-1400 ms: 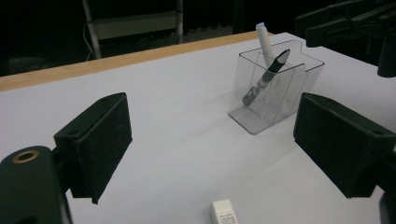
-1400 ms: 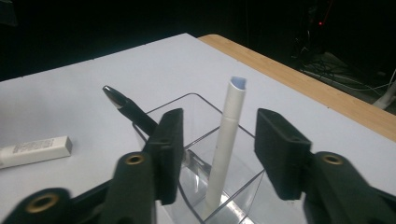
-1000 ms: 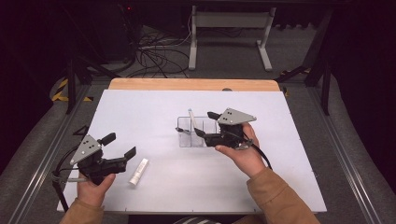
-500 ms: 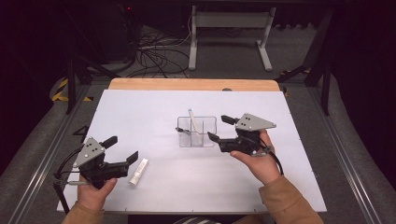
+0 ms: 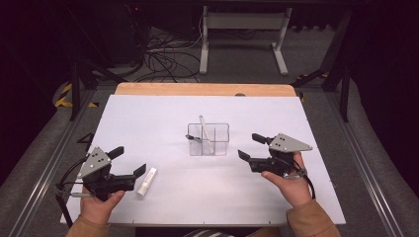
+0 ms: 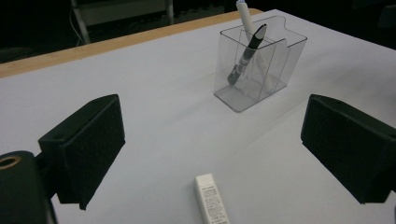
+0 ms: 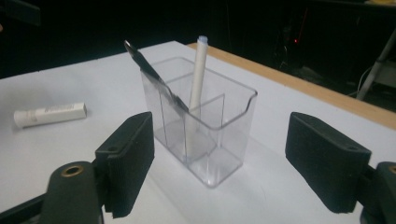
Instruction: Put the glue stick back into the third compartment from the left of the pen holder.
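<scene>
A clear plastic holder [image 5: 208, 139] with dividers stands mid-table; a white pen [image 5: 203, 129] and a dark slim pen-like thing [image 7: 154, 77] lean inside it. A white tube [image 5: 146, 181] lies flat at the front left. My left gripper [image 5: 129, 161] is open just left of that tube, which lies between and ahead of its jaws [image 6: 211, 198]. My right gripper [image 5: 251, 146] is open to the right of the holder and points at it, nothing between its jaws. The holder [image 7: 201, 123] stands a little ahead of them.
The white table top [image 5: 306, 128] has a wooden strip [image 5: 197, 89] along its far edge. Beyond it are a metal stand [image 5: 242, 34] and loose cables [image 5: 163, 54] on a dark floor. Rails run along both sides of the table.
My right gripper has drawn back from the holder, to the right and toward the front edge, with its jaws still apart. The left gripper and the tube have stayed put.
</scene>
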`<action>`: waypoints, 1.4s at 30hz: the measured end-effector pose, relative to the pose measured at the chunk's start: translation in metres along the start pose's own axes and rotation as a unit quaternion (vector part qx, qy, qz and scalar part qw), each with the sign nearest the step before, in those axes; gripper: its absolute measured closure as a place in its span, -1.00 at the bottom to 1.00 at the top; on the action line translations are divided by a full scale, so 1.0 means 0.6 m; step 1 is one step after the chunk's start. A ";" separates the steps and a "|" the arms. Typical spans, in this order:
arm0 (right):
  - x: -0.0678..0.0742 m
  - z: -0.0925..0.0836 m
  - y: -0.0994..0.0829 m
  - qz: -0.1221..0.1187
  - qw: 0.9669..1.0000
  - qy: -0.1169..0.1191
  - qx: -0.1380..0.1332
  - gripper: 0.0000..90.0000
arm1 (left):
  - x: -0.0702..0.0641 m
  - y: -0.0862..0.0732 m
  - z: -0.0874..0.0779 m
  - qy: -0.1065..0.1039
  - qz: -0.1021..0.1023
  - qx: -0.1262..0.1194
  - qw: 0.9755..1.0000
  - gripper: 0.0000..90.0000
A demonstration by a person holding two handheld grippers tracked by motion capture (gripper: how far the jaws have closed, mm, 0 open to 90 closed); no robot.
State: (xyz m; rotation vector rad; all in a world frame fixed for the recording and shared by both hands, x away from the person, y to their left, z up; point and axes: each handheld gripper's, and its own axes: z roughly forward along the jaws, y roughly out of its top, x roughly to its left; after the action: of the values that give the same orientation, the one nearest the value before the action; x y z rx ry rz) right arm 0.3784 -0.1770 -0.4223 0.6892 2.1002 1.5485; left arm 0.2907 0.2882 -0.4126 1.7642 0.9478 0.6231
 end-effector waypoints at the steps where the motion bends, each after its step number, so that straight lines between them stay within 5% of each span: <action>1: 0.000 -0.002 -0.006 0.001 1.000 -0.001 0.003 -0.45 | 0.000 0.000 0.000 -0.003 -0.003 0.001 1.000 -0.83; 16: -0.002 -0.022 -0.067 0.015 0.999 -0.021 0.031 -0.44 | -0.003 -0.005 0.008 0.004 0.010 0.028 1.000 -0.80; 21: -0.004 -0.025 -0.074 0.020 0.999 -0.027 0.033 -0.42 | -0.007 -0.006 0.010 -0.006 -0.006 0.027 1.000 -0.79; 28: -0.005 -0.026 -0.074 0.023 0.999 -0.029 0.029 -0.41 | -0.017 -0.007 0.015 0.014 0.009 0.061 0.998 -0.74; 34: -0.005 -0.026 -0.074 0.021 0.999 -0.029 0.028 -0.40 | -0.012 -0.012 0.029 0.007 -0.015 0.115 0.993 -0.66; 37: -0.005 -0.026 -0.074 0.021 0.999 -0.029 0.028 -0.40 | -0.005 -0.019 0.040 0.000 -0.036 0.152 0.988 -0.63; 42: -0.006 -0.026 -0.074 0.023 0.999 -0.028 0.029 -0.40 | -0.001 -0.025 0.050 0.003 -0.043 0.194 0.980 -0.57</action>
State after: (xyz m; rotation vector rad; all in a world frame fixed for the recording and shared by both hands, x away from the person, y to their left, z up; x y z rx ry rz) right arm 0.3656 -0.2017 -0.4602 0.7968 2.1078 1.4794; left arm 0.3085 0.2748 -0.4374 2.0487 1.2050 0.4056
